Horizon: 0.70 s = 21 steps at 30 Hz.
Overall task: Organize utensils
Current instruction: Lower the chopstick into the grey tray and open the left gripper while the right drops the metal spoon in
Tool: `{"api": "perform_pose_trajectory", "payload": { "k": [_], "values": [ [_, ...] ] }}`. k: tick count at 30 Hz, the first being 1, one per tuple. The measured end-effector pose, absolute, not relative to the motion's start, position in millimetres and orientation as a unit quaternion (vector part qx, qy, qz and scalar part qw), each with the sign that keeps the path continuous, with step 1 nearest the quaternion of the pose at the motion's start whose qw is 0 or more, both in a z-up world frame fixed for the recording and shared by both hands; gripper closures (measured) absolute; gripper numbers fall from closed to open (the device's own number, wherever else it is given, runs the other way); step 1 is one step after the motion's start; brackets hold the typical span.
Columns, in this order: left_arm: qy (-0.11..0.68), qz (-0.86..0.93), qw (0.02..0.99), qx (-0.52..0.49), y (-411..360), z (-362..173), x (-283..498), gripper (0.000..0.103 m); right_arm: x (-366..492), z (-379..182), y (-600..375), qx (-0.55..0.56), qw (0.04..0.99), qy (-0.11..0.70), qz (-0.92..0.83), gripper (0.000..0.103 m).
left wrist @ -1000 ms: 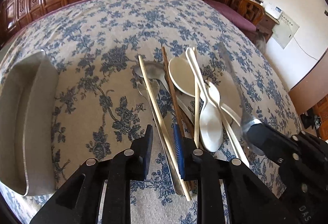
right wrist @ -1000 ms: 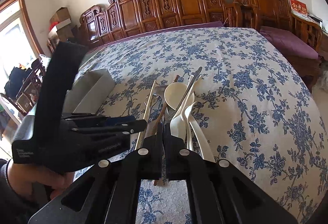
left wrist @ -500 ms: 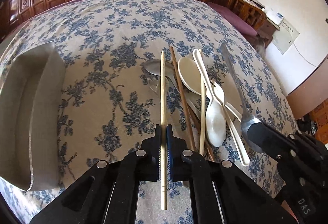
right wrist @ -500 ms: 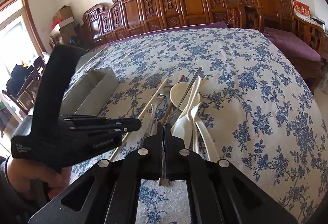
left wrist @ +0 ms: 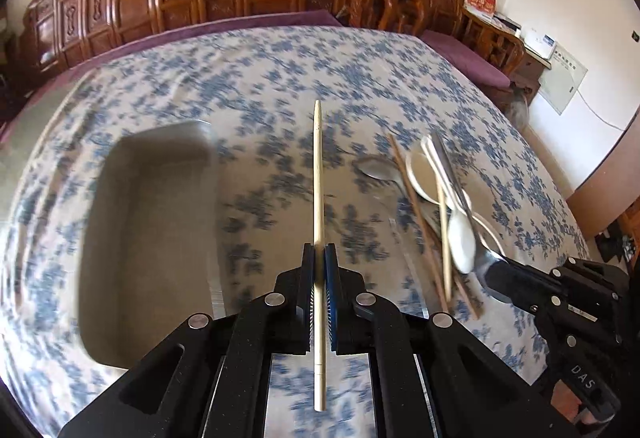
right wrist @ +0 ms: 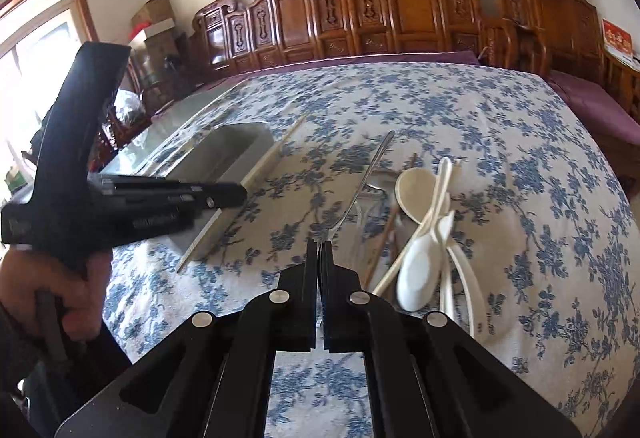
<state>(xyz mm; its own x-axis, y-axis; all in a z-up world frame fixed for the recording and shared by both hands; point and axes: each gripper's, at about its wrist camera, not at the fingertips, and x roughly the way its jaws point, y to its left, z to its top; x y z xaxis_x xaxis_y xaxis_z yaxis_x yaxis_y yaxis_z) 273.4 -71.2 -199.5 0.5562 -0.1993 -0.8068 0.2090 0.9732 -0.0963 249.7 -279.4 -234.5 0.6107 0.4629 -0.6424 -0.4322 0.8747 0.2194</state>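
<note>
Blue-floral tablecloth (left wrist: 280,77) | we are now carrying, not approaching: left gripper (left wrist: 319,266) pinching pale bamboo chopstick (left wrist: 318,173), lifted off utensil pile (right wrist: 424,222) toward grey rectangular tray (left wrist: 152,238) | right gripper (right wrist: 319,258) clamping metal spoon (right wrist: 368,173), raised.

Chopstick and metal spoon lifted from the pile

The left gripper (left wrist: 319,258), open around the pale chopstick (left wrist: 318,173) a second ago, now clamps it and carries it above the grey tray (left wrist: 152,238); the right gripper (right wrist: 319,254) raises its metal spoon (right wrist: 370,173) off the heap.
</note>
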Motion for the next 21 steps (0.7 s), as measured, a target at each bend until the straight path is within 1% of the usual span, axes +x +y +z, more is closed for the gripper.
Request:
{"api": "perform_pose_trajectory", "payload": {
  "k": [11,16,21],
  "values": [
    [0.445,-0.081,0.892,0.001,-11.5,-184.3,283.5,0.099,230.1,-201.1,-238.1,-0.016,0.895,0.342,0.287,0.100],
    [0.458,-0.068,0.887,0.007,7.8,-197.9,295.3,0.099,230.0,-196.1,-219.8,-0.027,0.892,0.339,0.297,0.100],
    [0.478,-0.064,0.876,0.032,21.9,-217.4,308.6,0.099,235.7,-205.1,-208.0,-0.038,0.887,0.353,0.295,0.100]
  ]
}}
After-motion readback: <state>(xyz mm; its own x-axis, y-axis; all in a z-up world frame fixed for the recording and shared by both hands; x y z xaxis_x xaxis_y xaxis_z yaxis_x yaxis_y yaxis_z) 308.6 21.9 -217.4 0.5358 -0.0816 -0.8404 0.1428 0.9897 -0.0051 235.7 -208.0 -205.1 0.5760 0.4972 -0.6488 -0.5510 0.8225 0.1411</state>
